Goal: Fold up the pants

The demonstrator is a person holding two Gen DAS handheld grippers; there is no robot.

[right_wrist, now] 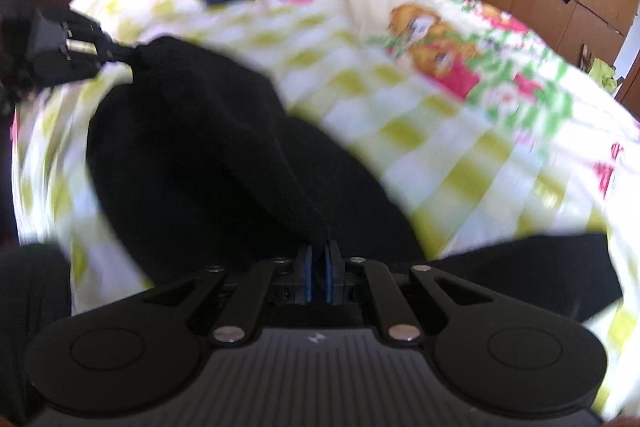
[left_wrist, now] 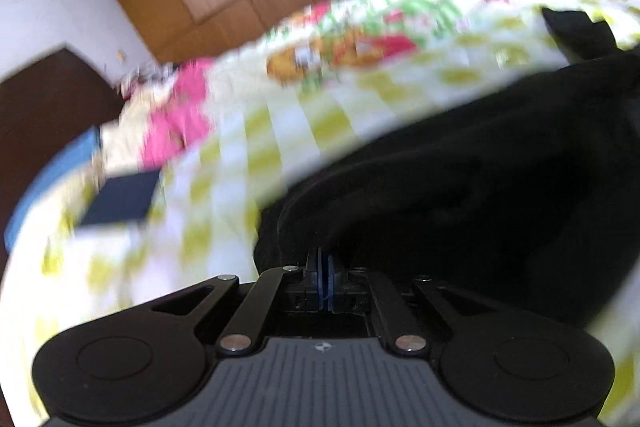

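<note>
Fingers on your left gripper are pressed nearly together, and in the left wrist view the black pants bunch right at their tips, so you appear to have a pinch of fabric there, though blur hides the exact edge you hold. From that pinch the cloth runs up and away to the right, lifted off the bed, with a further dark flap lying on the checked bedspread near the far right. A flat dark rectangle rests on the bed well to the left, clear of the pants.

Turning to the right wrist view, your right gripper has its fingers drawn close too, with a ridge of the pants running straight into the gap, so they are clamped on cloth. The garment spreads upward and left from there to the other gripper, visible at the left edge and holding the far corner. Another dark band lies across the bed to the lower right.

As a judgement, you are early: the pants hang gathered between both grips, and no neat, flat fold shows yet. Laying them flat, folding and smoothing all remain.
</note>
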